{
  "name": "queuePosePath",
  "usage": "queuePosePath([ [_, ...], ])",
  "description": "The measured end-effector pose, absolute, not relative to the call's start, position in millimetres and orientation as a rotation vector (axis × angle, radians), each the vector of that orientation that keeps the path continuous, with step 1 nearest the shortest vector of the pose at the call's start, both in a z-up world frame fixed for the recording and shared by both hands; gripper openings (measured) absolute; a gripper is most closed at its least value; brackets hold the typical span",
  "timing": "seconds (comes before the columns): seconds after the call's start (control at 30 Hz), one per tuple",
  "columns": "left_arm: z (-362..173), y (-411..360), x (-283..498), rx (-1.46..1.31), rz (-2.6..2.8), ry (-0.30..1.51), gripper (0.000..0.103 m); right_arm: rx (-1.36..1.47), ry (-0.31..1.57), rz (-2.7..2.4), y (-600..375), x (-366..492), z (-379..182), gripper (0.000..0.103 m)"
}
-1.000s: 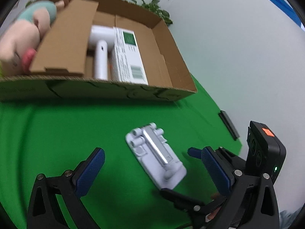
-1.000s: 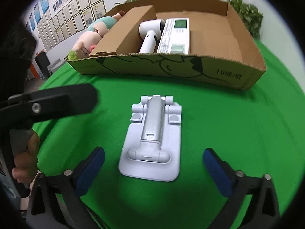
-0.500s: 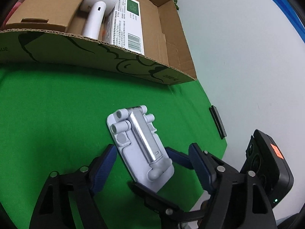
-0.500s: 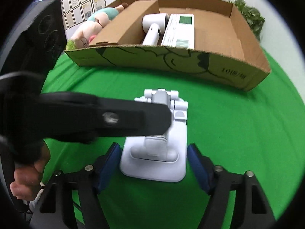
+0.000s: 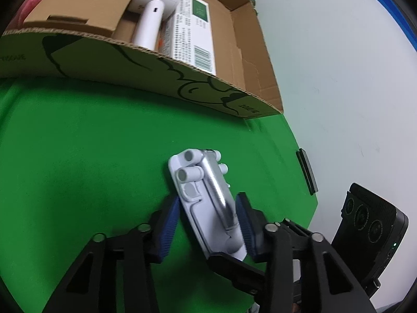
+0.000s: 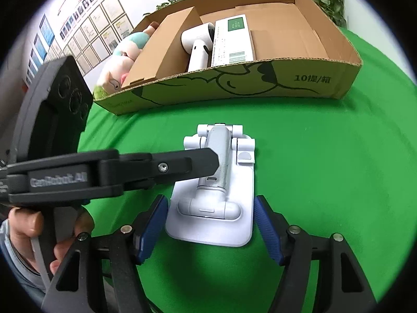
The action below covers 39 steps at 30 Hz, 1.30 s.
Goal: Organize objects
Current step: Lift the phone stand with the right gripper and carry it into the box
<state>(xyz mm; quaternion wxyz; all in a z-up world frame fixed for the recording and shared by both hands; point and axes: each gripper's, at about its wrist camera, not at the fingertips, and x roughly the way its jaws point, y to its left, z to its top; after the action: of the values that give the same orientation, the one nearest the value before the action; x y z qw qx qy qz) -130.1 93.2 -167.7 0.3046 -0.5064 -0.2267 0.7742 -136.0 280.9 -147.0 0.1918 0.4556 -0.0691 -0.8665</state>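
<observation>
Both tools have just been closing: left tool (image 5: 208, 224) and right tool (image 6: 209, 225) each clamp the folded white stand (image 6: 213, 182).

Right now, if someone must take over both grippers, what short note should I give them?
Left gripper: the jaws have just been closing, and the pads look pressed on the phone stand.
Right gripper: the jaws have just been closing. The pads sit at the stand's two base edges, but contact is unclear.
Things: the stand lies folded on the green cloth, in front of the cardboard box.
Done: the hair dryer, white carton and plush toy are in the box.
Left to do: probably lift the stand into the box.
</observation>
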Motion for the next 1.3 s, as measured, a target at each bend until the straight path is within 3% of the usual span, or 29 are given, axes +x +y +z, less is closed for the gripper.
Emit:
queuePosePath([
  [0.2,-162,93,-130,-1.338,2.043,-0.594,0.035,1.269,-0.253,-2.404,285,-133,-148,0.067],
  [0.53,-109,105,-105,-1.199,2.118,-0.436,0.026,1.178,-0.303,-2.426,285,-121,-136,0.066],
  [1.3,35,148,-173,-0.887,2.193,-0.288,0.025,0.845,-0.218,-2.586,303,-177,-22,0.065],
])
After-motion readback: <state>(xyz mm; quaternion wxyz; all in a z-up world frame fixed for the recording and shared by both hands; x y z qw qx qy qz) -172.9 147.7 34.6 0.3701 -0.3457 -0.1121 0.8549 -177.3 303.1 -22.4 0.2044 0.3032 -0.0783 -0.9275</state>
